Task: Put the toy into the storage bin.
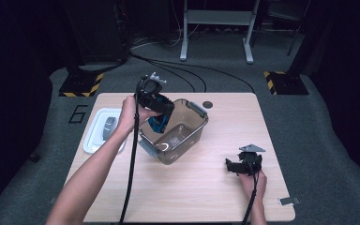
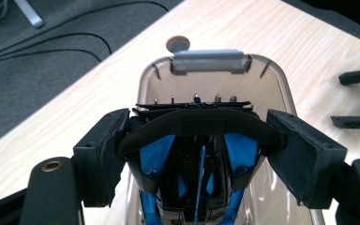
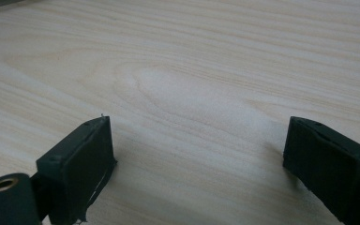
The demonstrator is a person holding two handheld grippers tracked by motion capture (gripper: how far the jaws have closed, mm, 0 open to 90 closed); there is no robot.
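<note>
Left claw (image 2: 197, 140) pinches a black-and-blue clip (image 2: 194, 164) above the clear bin (image 2: 281, 84); right claw (image 3: 197, 173) spread.

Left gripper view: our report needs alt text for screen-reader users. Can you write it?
The left gripper is shut on a black and blue object, holding it over an open clear plastic box on a light wooden table.

Pale matt wood table (image 1: 206, 187), glossy translucent plastic bin (image 1: 194, 133), matt fingers (image 3: 82, 164)
</note>
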